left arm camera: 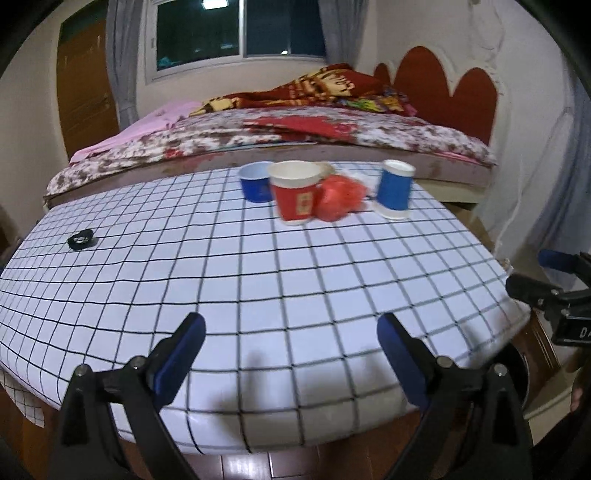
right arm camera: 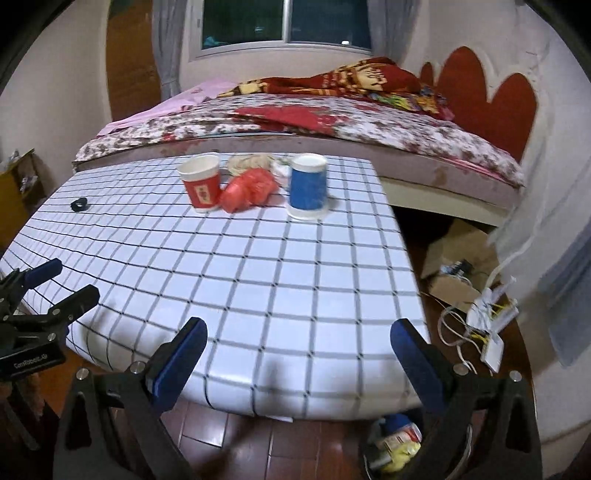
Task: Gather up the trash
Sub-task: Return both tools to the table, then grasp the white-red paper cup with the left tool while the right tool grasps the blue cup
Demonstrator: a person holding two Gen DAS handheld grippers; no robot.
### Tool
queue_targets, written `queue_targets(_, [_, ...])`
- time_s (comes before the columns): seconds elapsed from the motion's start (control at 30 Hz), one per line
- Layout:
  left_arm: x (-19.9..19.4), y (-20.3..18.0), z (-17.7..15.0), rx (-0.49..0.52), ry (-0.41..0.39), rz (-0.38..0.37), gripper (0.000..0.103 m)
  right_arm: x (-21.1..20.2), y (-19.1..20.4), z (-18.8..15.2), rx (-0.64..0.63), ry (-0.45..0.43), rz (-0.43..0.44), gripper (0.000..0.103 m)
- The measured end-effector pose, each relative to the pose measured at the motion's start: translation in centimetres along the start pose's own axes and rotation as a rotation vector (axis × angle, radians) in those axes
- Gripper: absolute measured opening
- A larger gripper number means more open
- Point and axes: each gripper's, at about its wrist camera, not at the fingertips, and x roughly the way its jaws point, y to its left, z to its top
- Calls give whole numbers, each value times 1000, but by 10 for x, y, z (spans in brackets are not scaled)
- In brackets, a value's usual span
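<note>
Right wrist: crumpled red bag (right arm camera: 247, 194).

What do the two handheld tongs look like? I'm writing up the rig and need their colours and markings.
Both are alike. The left tongs have two black angled arms with silver bolt heads, each ending in a blue pad. The right tongs match: black arms, silver bolts, blue pads. Each one's black body carries a plate with white lettering, too blurred to read. No cables or sleeves show.

A quilt-covered bed (left arm camera: 332, 136) stands beyond the checked table (left arm camera: 258, 295), under a window (left arm camera: 240, 29).
</note>
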Motion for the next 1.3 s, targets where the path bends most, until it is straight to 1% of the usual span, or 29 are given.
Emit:
queue_targets(0.07, [10, 6, 7, -11, 7, -1, 95, 11, 4, 11, -13, 2, 11, 101])
queue_targets(0.13, [22, 10, 17, -15, 3, 15, 95, 24, 5, 23, -23, -1, 14, 101])
queue_targets(0.2, [37, 12, 27, -20, 8, 16, 95, 40, 1, 37, -14, -4, 13, 101])
queue_targets(0.27, [54, 13, 39, -24, 17, 16, 95, 54, -7, 50, 13, -15, 52, 102])
queue_targets(0.3, [62, 12, 44, -23, 22, 14, 94, 67, -10, 58, 21, -15, 73, 102])
queue_targets(0.4, [86, 11, 61, -35, 34, 4, 89, 92, -11, 75, 9, -16, 76, 102])
queue_targets(0.47, [101, 10, 73, -51, 32, -6, 89, 109, -12, 86, -6, -16, 79, 102])
queue_targets(0.57, [120, 3, 90, -48, 20, -12, 89, 127, -16, 97, -17, 10, 54, 102])
queue_targets(0.6, [126, 0, 95, -47, 19, -15, 89, 138, -22, 103, -5, 37, 36, 102])
queue_targets(0.63, [131, -2, 99, -47, 19, -16, 89, 143, -26, 106, 14, 42, 22, 102])
queue_targets(0.77, [155, -9, 111, -72, 27, -10, 89, 157, -42, 116, 66, 23, 9, 101])
queue_targets(0.83, [162, -9, 114, -85, 21, -7, 89, 164, -43, 120, 73, 15, 27, 94])
queue_targets(0.97, [173, -14, 117, -81, 19, -3, 89, 177, -42, 124, 71, 10, 34, 87])
queue_targets(1.0, [174, -16, 118, -73, 12, 3, 88, 180, -43, 125, 77, 8, 40, 82])
queue_targets(1.03, [175, -16, 119, -66, 6, 5, 84, 182, -44, 126, 82, 7, 47, 75])
queue_targets(1.13, [180, -16, 121, -56, 5, 26, 80, 190, -46, 128, 97, 19, 72, 62])
queue_targets(1.2, [181, -14, 123, -62, 1, 20, 77, 193, -47, 128, 100, 22, 75, 62])
queue_targets(1.3, [182, -13, 125, -57, -4, 3, 67, 195, -48, 128, 100, 23, 77, 62])
